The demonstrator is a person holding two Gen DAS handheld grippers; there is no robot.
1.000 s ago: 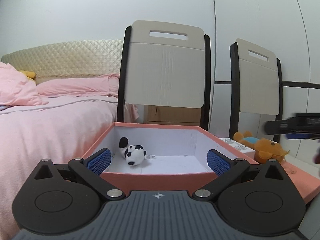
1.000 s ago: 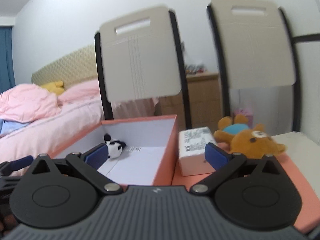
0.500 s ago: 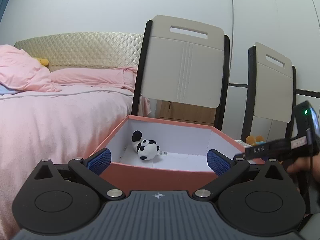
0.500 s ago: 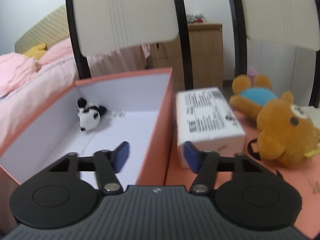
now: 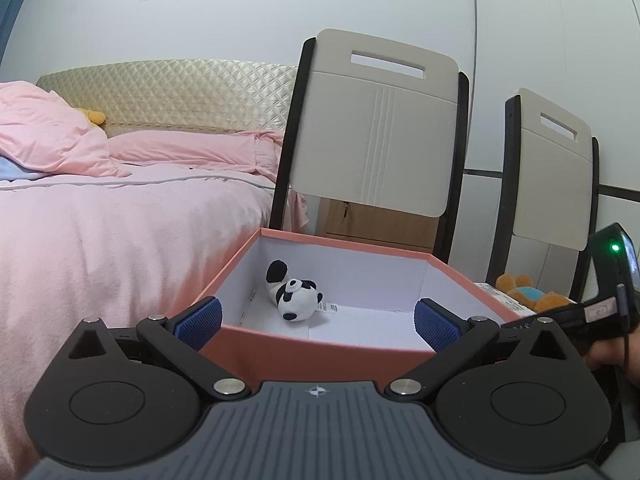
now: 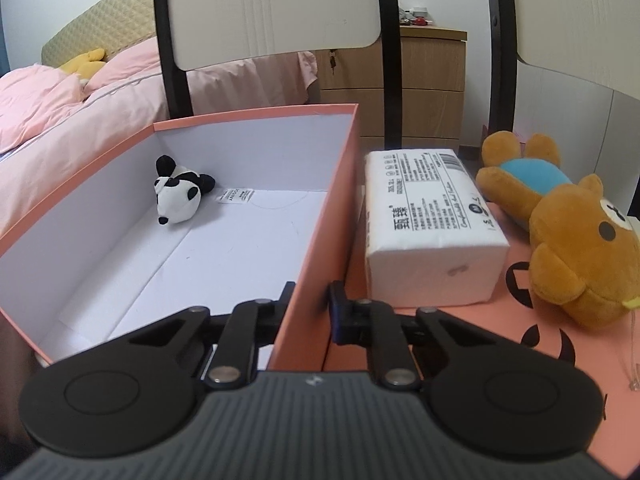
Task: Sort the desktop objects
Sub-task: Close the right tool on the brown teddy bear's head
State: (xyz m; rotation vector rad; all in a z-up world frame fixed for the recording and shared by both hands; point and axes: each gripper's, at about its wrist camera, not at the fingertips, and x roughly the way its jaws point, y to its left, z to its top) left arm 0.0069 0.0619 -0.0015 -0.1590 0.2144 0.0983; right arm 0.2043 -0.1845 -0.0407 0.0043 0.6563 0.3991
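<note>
An open salmon box (image 5: 320,346) with a white inside holds a small panda plush (image 5: 294,294), also seen in the right wrist view (image 6: 178,196). My left gripper (image 5: 318,322) is open, its pads at the box's near wall. My right gripper (image 6: 310,312) is closed on the box's right wall (image 6: 320,240), one finger inside, one outside. A white tissue pack (image 6: 428,228) and a brown bear plush (image 6: 568,232) lie on the salmon lid (image 6: 500,320) right of the box.
Two chairs (image 5: 372,140) stand behind the box. A pink bed (image 5: 120,220) is at left. A wooden drawer unit (image 6: 424,84) stands behind the chairs. The right gripper's body (image 5: 600,304) shows at the left wrist view's right edge.
My right gripper moved forward and down to the box's right wall and its fingers closed on it. The left gripper's view shifted slightly; it stays open.
</note>
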